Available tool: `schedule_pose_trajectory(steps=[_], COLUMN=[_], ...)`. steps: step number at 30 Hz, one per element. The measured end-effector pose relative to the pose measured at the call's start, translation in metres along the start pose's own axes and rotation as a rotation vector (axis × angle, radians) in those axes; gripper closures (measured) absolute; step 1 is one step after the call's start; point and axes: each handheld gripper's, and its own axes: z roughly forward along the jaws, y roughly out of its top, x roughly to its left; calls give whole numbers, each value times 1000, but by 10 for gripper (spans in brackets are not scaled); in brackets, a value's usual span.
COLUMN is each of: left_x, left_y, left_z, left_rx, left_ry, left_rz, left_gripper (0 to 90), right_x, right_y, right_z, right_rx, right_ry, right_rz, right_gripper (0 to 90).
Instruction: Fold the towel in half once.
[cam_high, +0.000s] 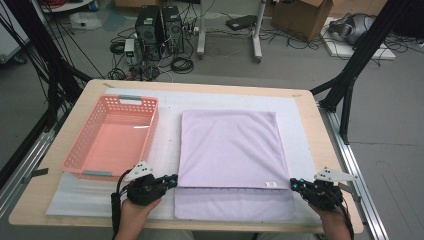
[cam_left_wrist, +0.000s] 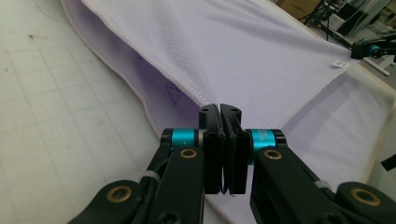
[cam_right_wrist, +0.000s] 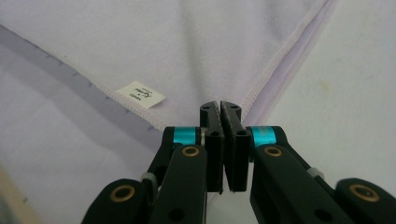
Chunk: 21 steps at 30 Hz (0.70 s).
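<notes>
Towel folded partway, both grippers closed at its fold corners

Lavender towel (cam_high: 231, 150) lies flat on the white mat (cam_high: 165, 130) in the middle of the table (cam_high: 320, 135), just to the right of the pink basket (cam_high: 112, 137). Its upper layer is laid back over the lower one, stopping short of the near hem, so a strip of the lower layer shows along the person's side. The long axis of the folded sheet runs away from the person; the free edge of the upper layer runs across, from one gripper to the other.

The left gripper (cam_high: 172, 181) sits at the near left corner of that upper layer, and the right gripper (cam_high: 294, 185) at the near right corner, beside the small white label (cam_high: 271, 184). Each hand is equally close to its own corner, so neither has the advantage.

In the left gripper view the left gripper (cam_left_wrist: 220, 108) has its jaws pressed together with nothing visible between them, the towel (cam_left_wrist: 224, 51) edge lying just ahead of the tips. The right gripper view shows the same: the right gripper (cam_right_wrist: 220, 106) is closed and seemingly empty, its tips over the towel (cam_right_wrist: 140, 42) corner, the label (cam_right_wrist: 140, 94) off to one side.

My reading is that the next fold turns on that cross-running edge, which lies directly ahead of both tips.

Count: one towel, one basket, one mat, two grippers
</notes>
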Motion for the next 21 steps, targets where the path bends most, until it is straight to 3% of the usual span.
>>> schedule_pose_trajectory(steps=[8,16,19,21], left_x=[-12,-25,-17,-11], left_y=[-15,-30,-21,-12], left_z=[-11,-21,-16,-14], left_rx=[30,54,10,-29], left_ry=[-24,-78,-51,-33], left_rz=[12,26,-19,-22], left_gripper=[874,859,630,564], right_x=[14,25,23,19], right_y=[-19,-37,-34,-27], right_z=[-17,-34,-31,-29], right_rx=[28,52,39,4], right_ry=[12,30,16,8], right_rz=[-1,2,37,58], right_gripper=[881,870,713,665])
